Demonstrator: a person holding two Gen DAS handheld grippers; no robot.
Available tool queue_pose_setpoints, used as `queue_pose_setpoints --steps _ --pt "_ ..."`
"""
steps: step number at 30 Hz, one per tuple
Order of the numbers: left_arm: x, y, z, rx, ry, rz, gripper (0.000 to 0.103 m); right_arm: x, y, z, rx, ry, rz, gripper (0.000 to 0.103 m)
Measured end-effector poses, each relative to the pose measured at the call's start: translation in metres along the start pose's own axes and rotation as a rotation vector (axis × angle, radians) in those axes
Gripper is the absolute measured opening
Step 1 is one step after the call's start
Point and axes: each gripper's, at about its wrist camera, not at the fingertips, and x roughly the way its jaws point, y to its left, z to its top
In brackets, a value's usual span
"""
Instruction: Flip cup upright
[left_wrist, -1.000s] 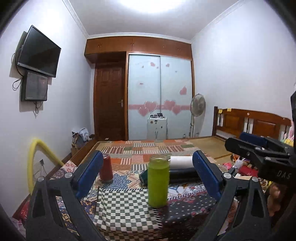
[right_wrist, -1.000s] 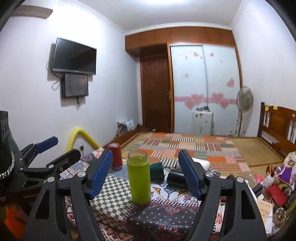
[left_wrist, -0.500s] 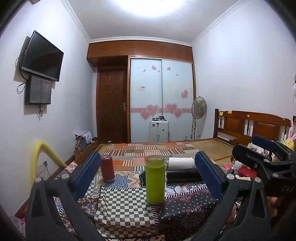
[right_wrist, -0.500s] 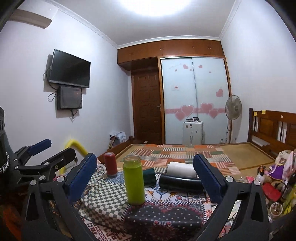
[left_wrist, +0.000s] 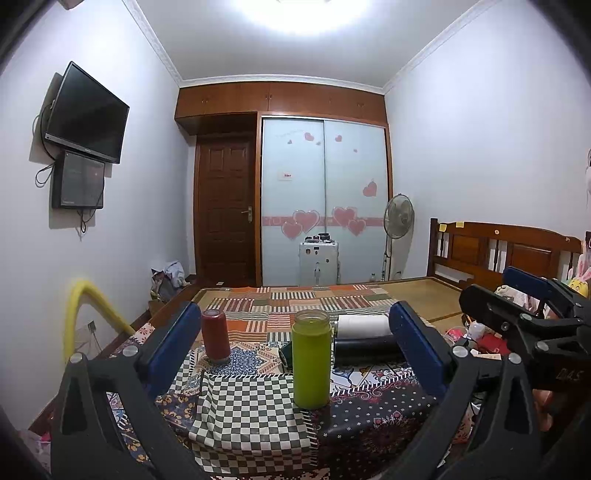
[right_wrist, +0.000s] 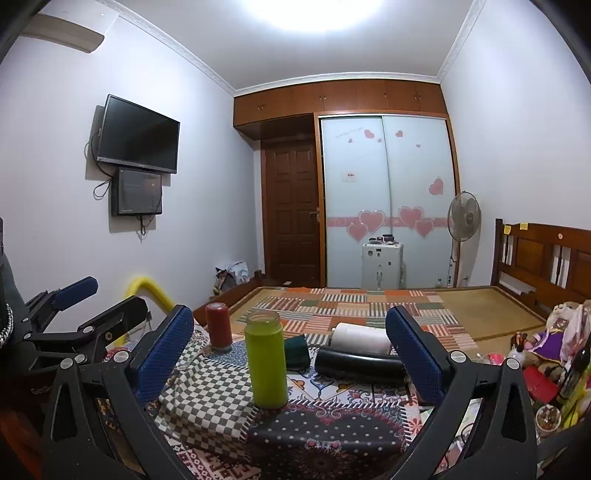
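A green cup (left_wrist: 311, 358) stands upright, mouth up, on the patchwork cloth (left_wrist: 243, 410); it also shows in the right wrist view (right_wrist: 266, 363). A red cup (left_wrist: 215, 339) stands behind it to the left, also in the right wrist view (right_wrist: 219, 328). A black and white cup (left_wrist: 364, 338) lies on its side behind to the right, also in the right wrist view (right_wrist: 360, 354). My left gripper (left_wrist: 291, 350) is open and empty, short of the green cup. My right gripper (right_wrist: 290, 354) is open and empty, also pulled back.
A small dark green box (right_wrist: 297, 350) lies between the green cup and the lying cup. Toys and clutter (right_wrist: 546, 365) sit at the right. A yellow tube (left_wrist: 79, 314) arches at the left. The bed mat (right_wrist: 369, 306) stretches behind.
Both grippers have drawn back and tilted upward from the green cup, and the right gripper's jaws have opened wider. The green cup stays standing upright.
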Motion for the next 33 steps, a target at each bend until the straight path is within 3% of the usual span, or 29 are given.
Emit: queue_pose_setpoints --steps 33 --pt "-0.0035 -0.0012 0.0043 -0.007 0.003 -0.013 0.103 -0.0068 -0.0038 0.0041 0.009 -0.001 -0.018 0.103"
